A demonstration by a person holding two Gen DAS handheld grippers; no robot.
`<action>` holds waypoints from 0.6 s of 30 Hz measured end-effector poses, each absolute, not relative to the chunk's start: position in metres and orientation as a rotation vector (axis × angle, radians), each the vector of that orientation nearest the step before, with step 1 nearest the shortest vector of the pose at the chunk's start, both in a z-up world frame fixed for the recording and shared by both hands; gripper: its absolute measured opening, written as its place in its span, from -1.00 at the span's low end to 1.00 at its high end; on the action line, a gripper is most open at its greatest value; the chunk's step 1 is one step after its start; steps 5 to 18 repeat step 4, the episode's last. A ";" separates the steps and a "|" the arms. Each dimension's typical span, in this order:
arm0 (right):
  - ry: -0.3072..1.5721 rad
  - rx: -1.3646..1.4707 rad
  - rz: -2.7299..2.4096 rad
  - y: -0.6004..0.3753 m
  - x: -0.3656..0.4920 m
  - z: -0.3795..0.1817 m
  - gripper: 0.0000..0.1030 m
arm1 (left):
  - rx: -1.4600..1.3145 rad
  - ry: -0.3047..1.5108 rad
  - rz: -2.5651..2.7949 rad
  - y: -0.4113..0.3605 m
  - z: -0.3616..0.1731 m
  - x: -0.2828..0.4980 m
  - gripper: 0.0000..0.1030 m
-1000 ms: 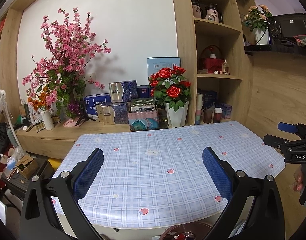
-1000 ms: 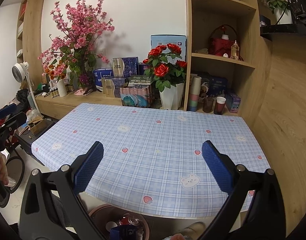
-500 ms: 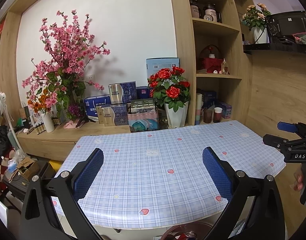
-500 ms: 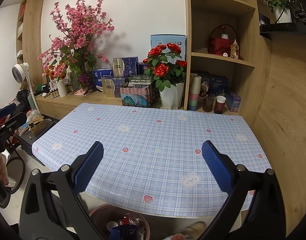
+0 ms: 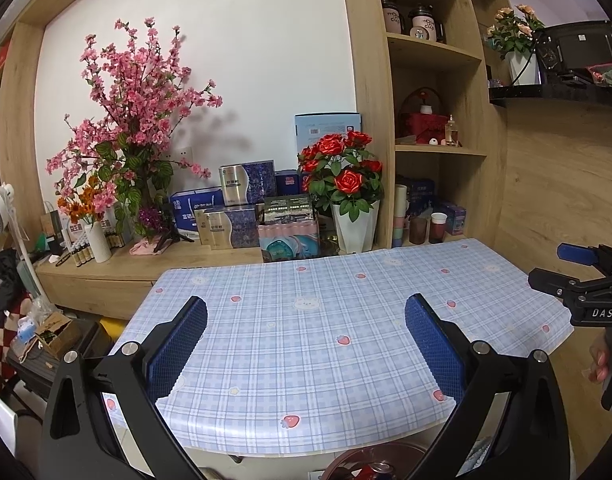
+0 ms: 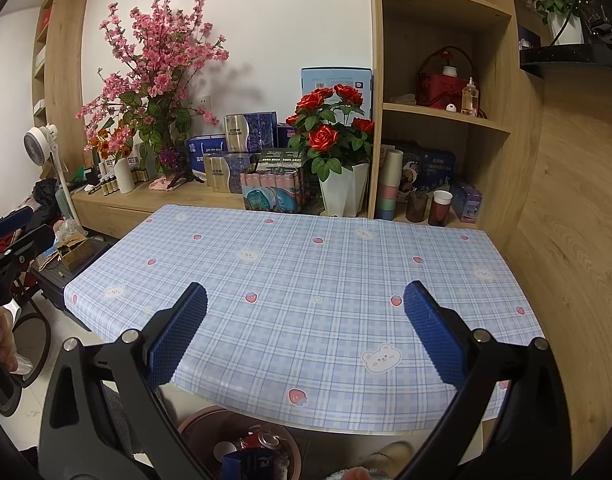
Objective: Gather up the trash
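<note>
Both tools, left [image 5: 306, 344] and right [image 6: 306, 336], hang spread wide and empty above the bare table [image 6: 325, 272]; the trash sits in the bin [image 6: 242, 444] below its near edge, apparently collected.

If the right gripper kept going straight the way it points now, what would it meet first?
Probably nothing soon: the open right gripper aims over the bare tablecloth. Far ahead stands the rose pot, though depth is unclear.

Tabletop [image 6: 306, 280] open; rose pot [image 6: 343, 194], boxes [image 6: 272, 192] crowd far edge.
</note>
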State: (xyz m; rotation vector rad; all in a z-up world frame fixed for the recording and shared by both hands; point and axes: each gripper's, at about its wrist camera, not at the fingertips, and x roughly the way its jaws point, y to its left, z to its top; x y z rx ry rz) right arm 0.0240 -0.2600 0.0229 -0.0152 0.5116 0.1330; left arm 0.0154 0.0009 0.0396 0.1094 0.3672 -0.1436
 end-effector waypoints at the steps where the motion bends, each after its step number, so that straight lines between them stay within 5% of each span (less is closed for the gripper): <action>1: 0.513 -0.015 0.133 -0.260 0.024 0.023 0.89 | 0.112 0.366 -0.140 0.001 0.039 0.015 0.88; 18: 0.517 -0.015 0.133 -0.259 0.023 0.020 0.89 | 0.116 0.367 -0.134 0.001 0.039 0.015 0.88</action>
